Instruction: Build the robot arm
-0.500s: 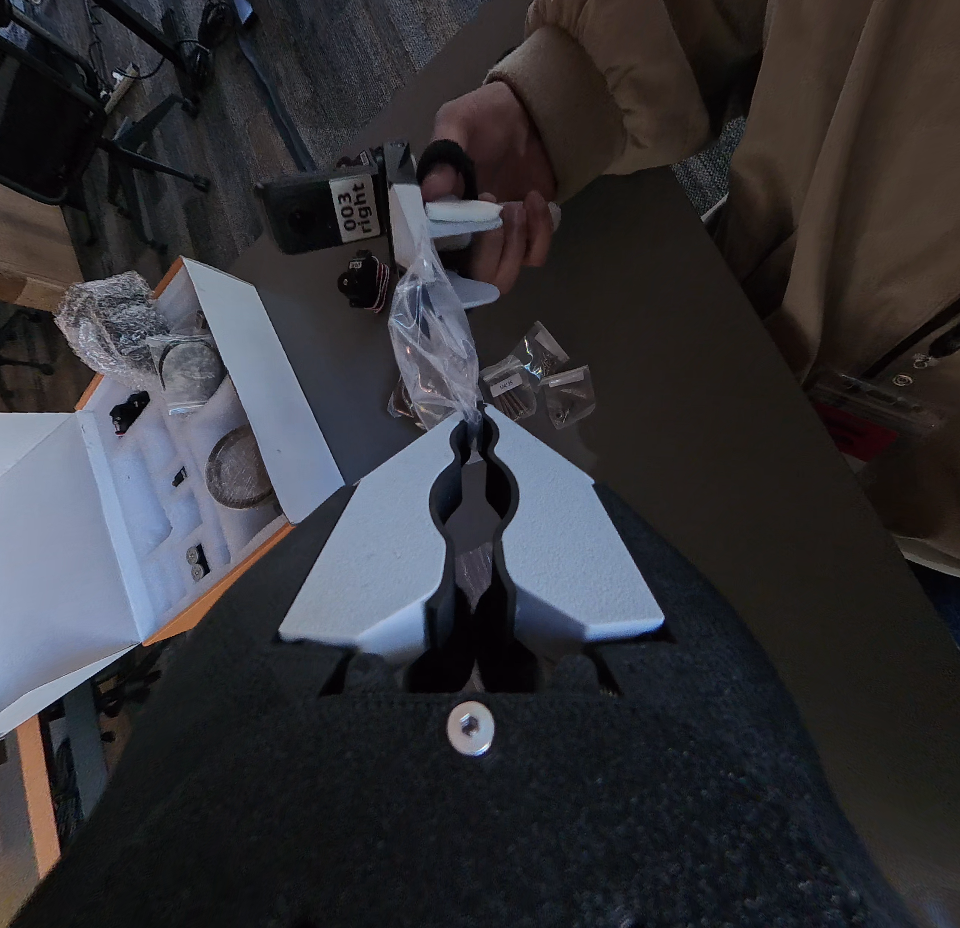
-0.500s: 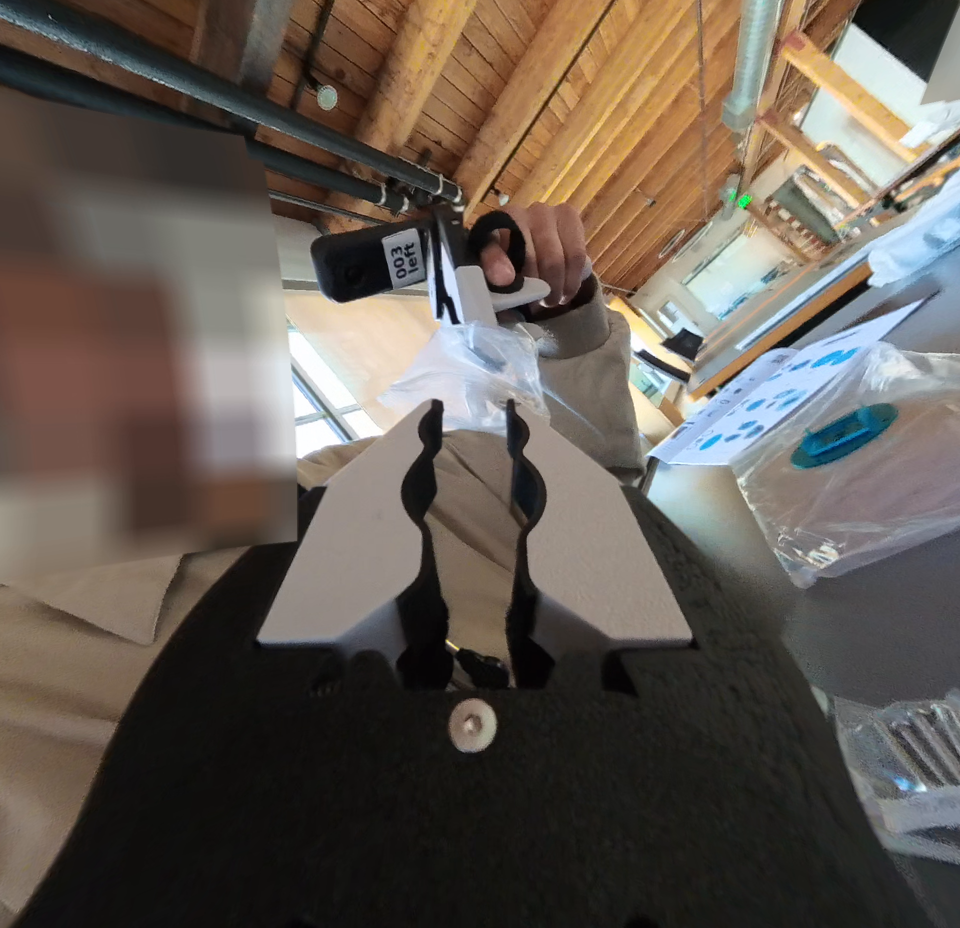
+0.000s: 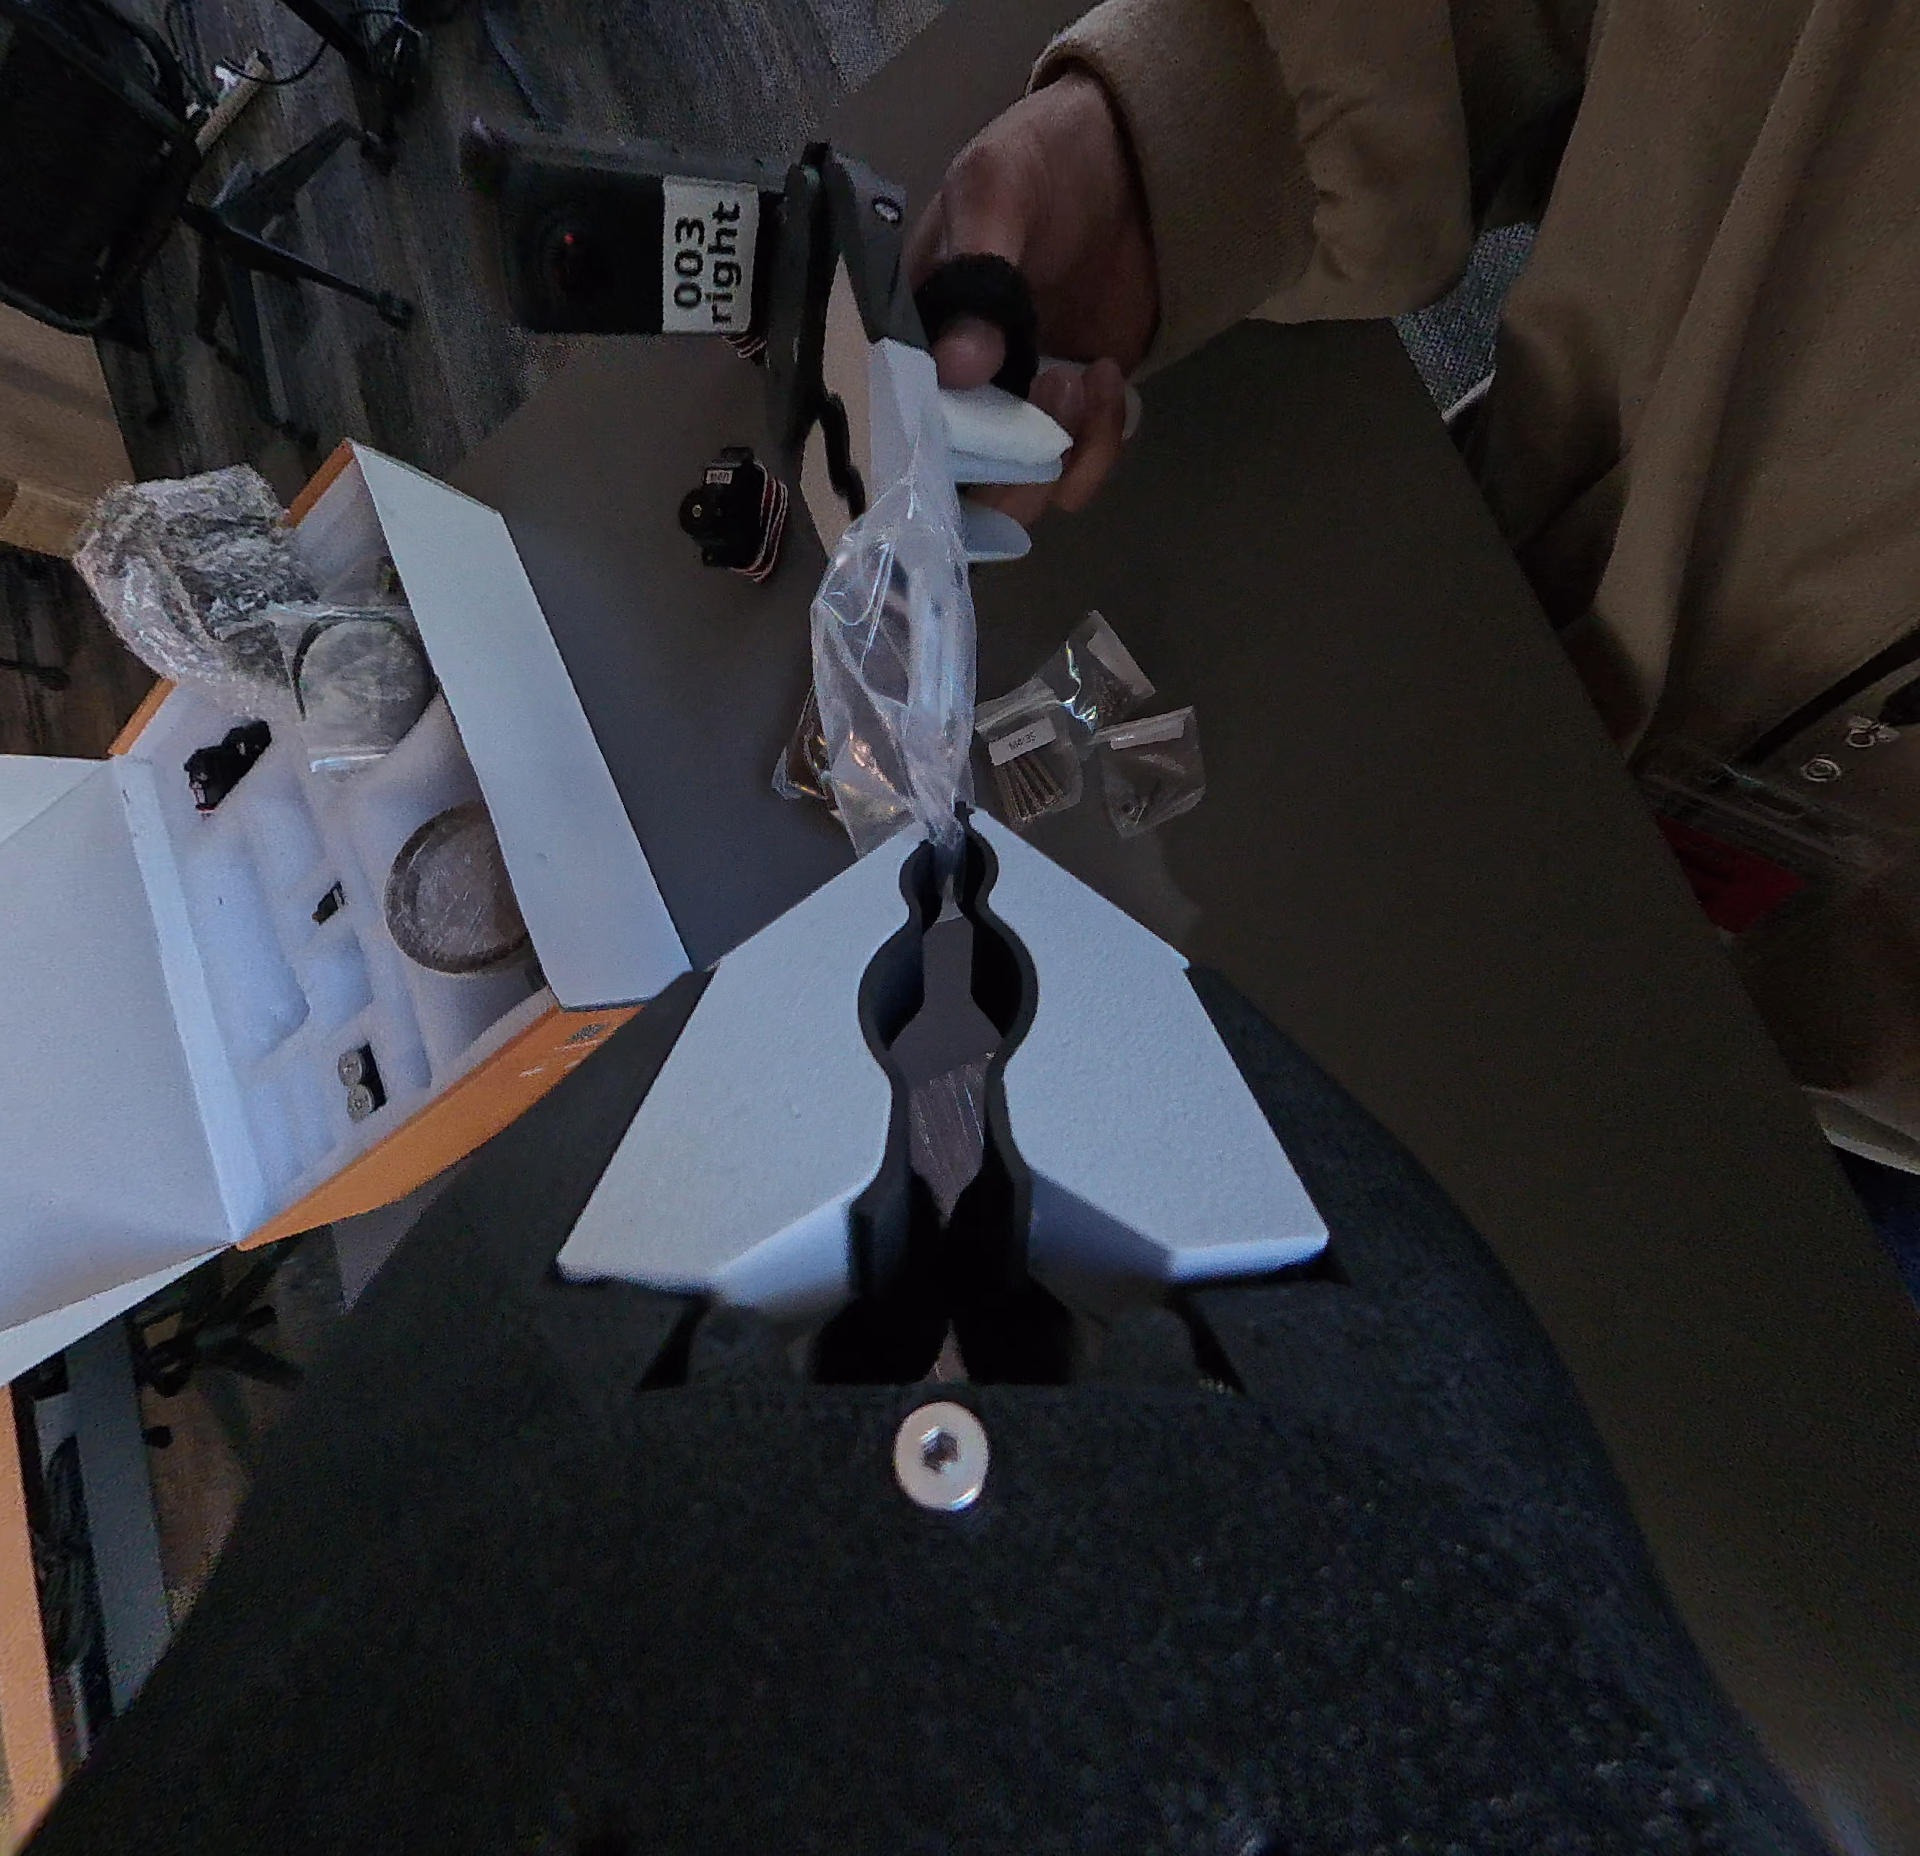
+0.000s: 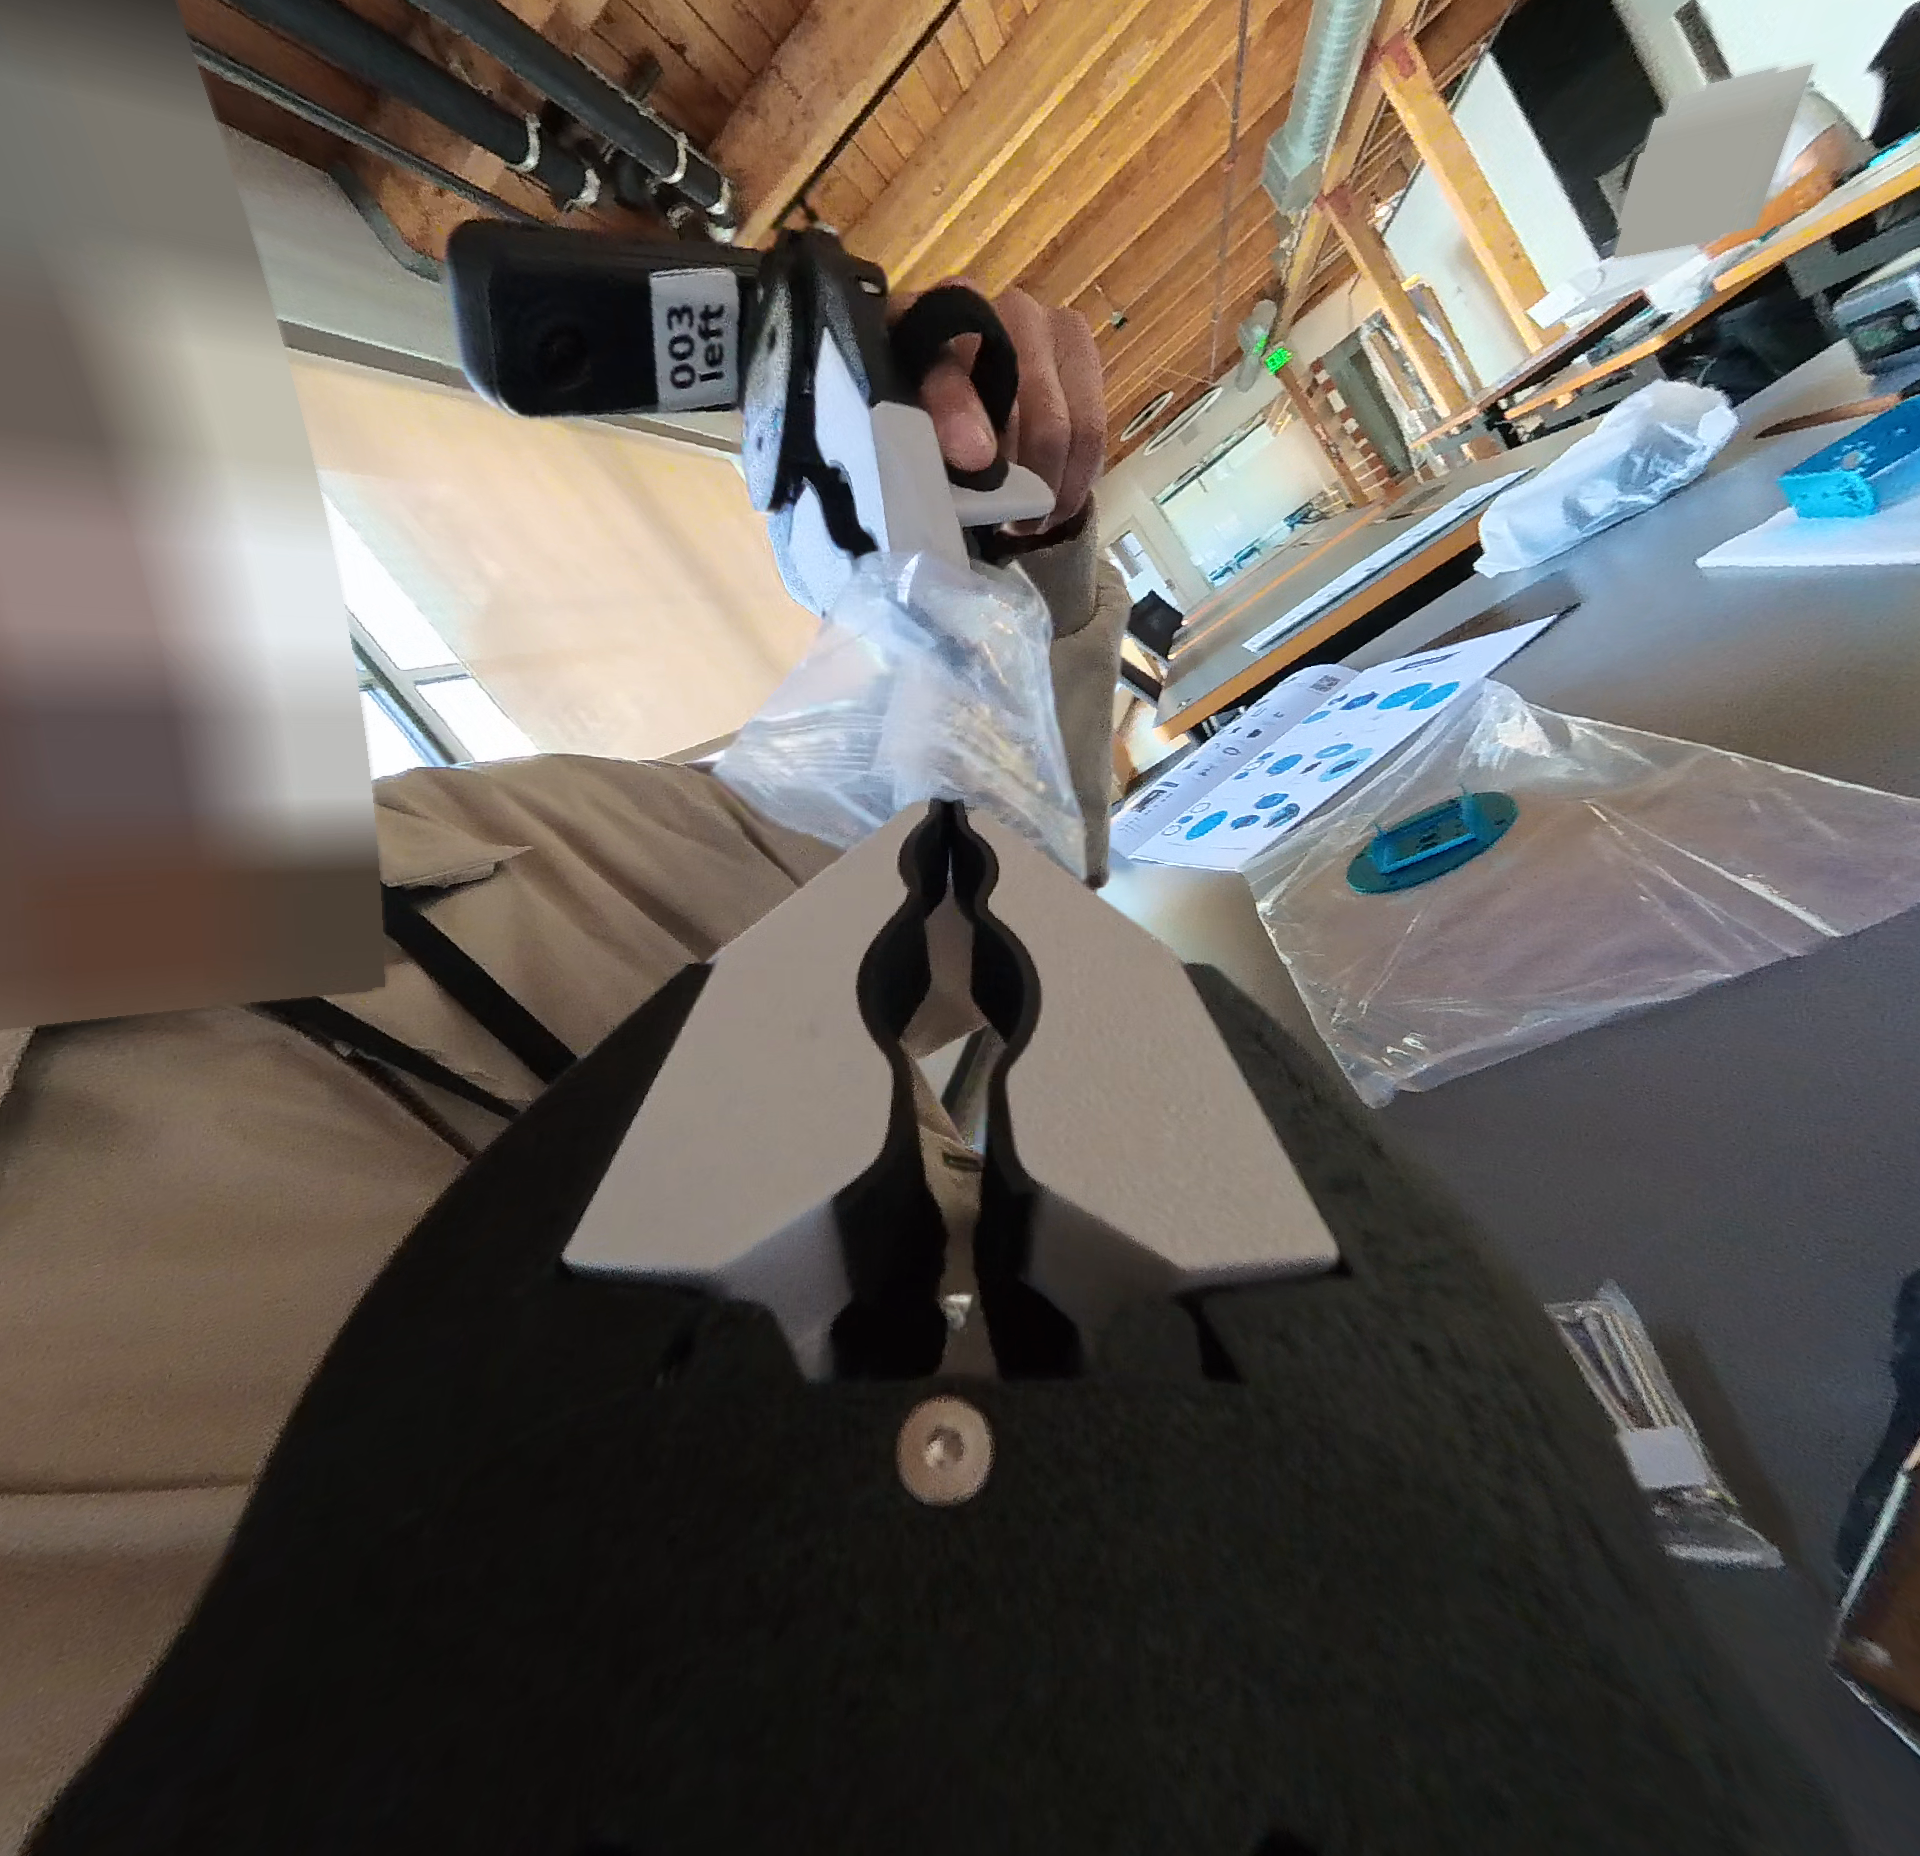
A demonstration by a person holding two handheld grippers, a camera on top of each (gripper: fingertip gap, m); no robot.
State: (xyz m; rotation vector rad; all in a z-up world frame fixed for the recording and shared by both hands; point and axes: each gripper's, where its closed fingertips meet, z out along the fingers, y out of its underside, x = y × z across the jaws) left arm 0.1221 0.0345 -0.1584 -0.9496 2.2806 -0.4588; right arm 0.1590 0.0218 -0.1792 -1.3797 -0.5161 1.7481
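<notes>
Left gripper (image 3: 951,835) and right gripper (image 4: 948,819) each pinch the clear plastic bag (image 3: 899,663), frame centre, above grey table (image 3: 1351,767).

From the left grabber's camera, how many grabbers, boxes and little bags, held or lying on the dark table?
Grippers: 2 (left gripper, right gripper)
Held bag, pinched by both: 1
Small table bags: 3 plain, maybe another hidden behind
Open box: 1
Total: 7

To your left the open white box (image 3: 312,871) blocks the counter (image 3: 1351,871) — small screw packets (image 3: 1091,757) lie ahead; bare counter shows beyond them.
</notes>
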